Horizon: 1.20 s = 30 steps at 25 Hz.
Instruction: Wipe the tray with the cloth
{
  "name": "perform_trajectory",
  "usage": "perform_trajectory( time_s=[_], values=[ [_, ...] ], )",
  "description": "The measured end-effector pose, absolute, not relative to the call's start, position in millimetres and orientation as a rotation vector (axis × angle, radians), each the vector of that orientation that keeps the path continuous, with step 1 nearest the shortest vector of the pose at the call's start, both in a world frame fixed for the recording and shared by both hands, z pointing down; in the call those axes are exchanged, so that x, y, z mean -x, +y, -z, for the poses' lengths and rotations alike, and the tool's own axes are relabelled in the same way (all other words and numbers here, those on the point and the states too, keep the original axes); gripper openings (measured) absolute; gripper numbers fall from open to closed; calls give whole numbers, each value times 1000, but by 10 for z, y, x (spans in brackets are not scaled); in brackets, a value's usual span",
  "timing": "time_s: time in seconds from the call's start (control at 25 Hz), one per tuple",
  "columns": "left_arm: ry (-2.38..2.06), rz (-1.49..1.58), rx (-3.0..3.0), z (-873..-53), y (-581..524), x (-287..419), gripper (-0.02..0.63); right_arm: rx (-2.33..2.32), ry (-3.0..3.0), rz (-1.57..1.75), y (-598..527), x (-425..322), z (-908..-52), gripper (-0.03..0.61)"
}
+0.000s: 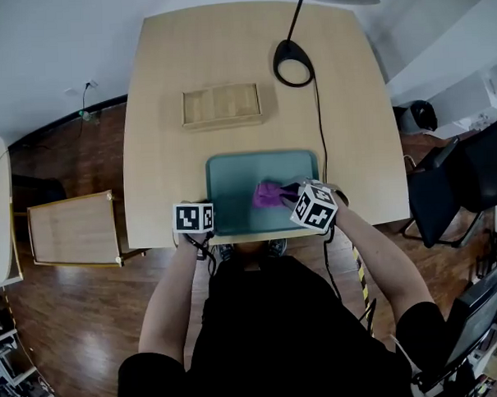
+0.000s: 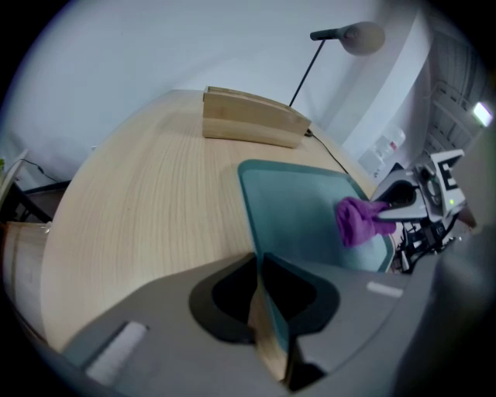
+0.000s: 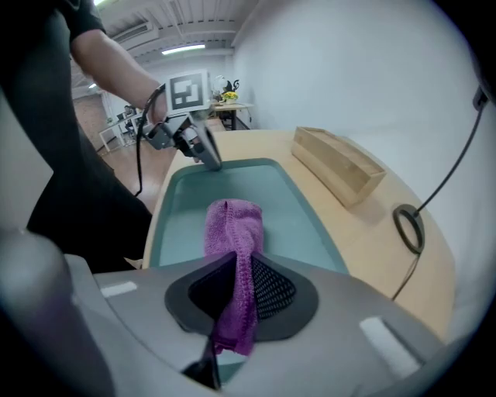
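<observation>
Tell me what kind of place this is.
Probably an office or lab workroom: a light wooden table with a black desk lamp, dark chairs beside it on a wood floor, and more desks under strip lights in the background.

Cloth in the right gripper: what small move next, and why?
Probably sweep the right gripper leftward, dragging the purple cloth over the bare left half of the tray: the cloth sits right of centre, and the left gripper clamps the near-left rim.
</observation>
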<state>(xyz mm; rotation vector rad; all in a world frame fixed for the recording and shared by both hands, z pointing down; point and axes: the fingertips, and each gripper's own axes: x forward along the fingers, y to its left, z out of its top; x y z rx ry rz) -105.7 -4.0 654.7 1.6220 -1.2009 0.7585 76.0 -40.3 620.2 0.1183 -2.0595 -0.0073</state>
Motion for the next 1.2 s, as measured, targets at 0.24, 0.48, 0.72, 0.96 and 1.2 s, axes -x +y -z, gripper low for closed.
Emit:
perform_trajectory(
  time_s=[0.24,0.48,0.72,0.96,1.2],
  values=[
    [-1196,-751,-1613,-6530,-30,1059,54,-275,-1990,39,-1263,-960,-6128,51],
    [-1211,-742,-1603,-6512,-39,1070,52,-265,-1920,47,-1553,-987,-6327,51],
    [-1213,-742,-1599,-6533,-26,1080,52,-275,-1962,-10,-1338,-1003,-6332,49],
    [-1212,-748,-1606,-6540,-34,1082,52,-173,-1981,-16,-810,-998,-6351,49],
    [-1213,-733,-1601,-6562,-27,1080,51,-82,-1983,17,-286,-1000,-6375,49]
  ],
)
